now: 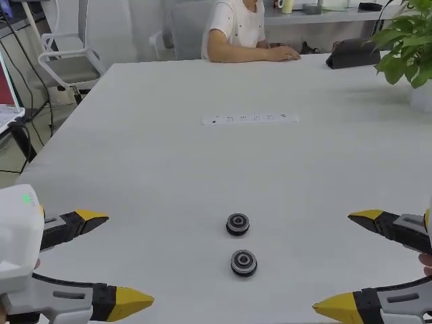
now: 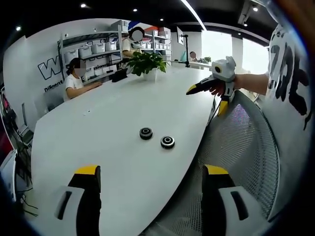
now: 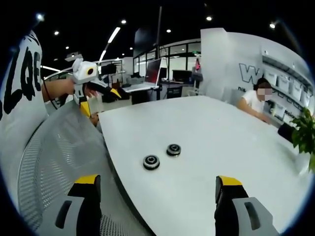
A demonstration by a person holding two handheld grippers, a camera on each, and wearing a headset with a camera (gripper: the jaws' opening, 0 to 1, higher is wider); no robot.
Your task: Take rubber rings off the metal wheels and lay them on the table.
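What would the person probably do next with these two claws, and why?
Probably bring the left claw in to grip the nearer wheel, so the right claw can peel its ring. Both claws hang open and apart, holding nothing, and both wheels, the farther wheel too, lie untouched on the table with dark rings on.

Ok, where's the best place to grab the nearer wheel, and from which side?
Probably across its black outer rim, coming straight down from above. The nearer wheel lies flat on the table, hub facing up, with bare space round it, though the other wheel sits just beyond.
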